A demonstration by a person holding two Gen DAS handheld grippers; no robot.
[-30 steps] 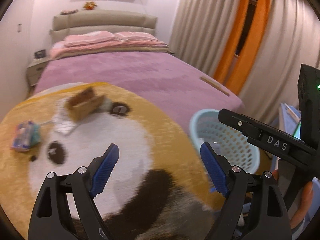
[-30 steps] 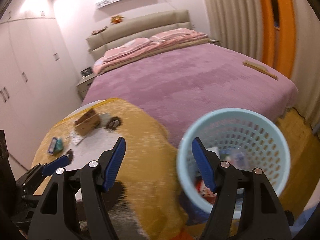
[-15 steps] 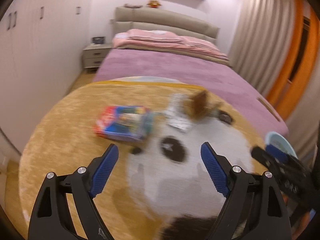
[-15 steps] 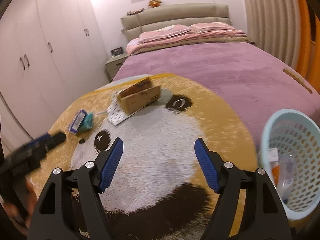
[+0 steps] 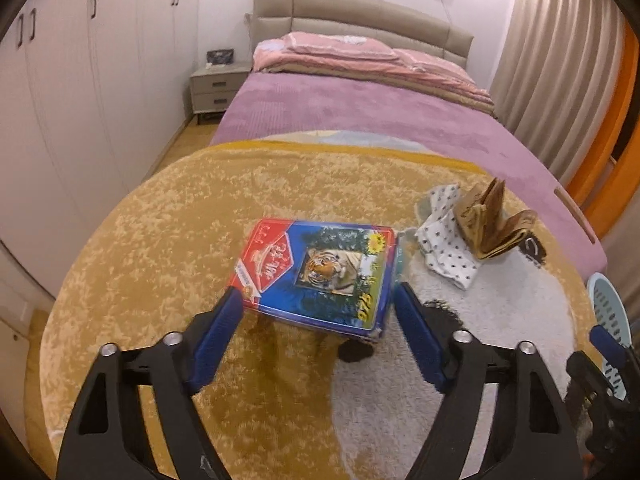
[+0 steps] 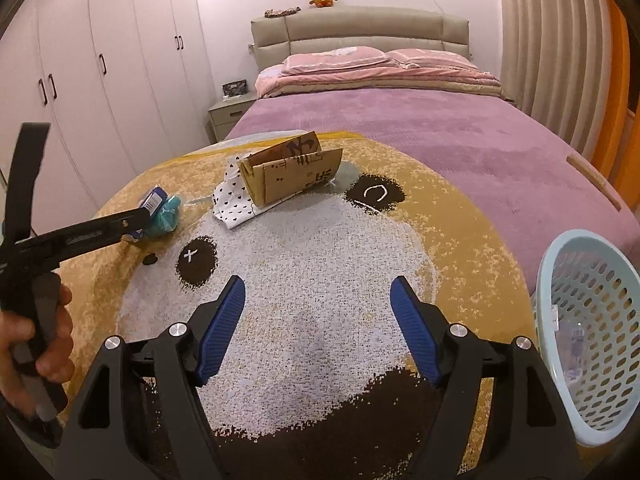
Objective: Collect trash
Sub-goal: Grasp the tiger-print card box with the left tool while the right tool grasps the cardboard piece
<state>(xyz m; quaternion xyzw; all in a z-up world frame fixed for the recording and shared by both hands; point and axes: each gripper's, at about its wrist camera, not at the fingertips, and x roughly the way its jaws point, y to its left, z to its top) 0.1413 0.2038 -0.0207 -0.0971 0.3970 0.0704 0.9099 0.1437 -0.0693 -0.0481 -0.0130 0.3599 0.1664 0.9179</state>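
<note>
We see the left gripper [image 5: 318,308], jaws just closing, straddling the tiger box [image 5: 316,274] across its long axis. The right gripper [image 6: 318,312] gapes empty, farther off

The left wrist view is taken from close above the round rug [image 5: 132,264], angled down across it toward the bed [image 5: 360,108], with the picture box [image 5: 320,268] very near the lens. The right wrist view is set farther back over the same rug [image 6: 320,280], also faced toward the bed [image 6: 420,120]. The rug, the bed, the cardboard box [image 6: 292,172] and the basket [image 6: 588,320] are shared by both views.
</note>
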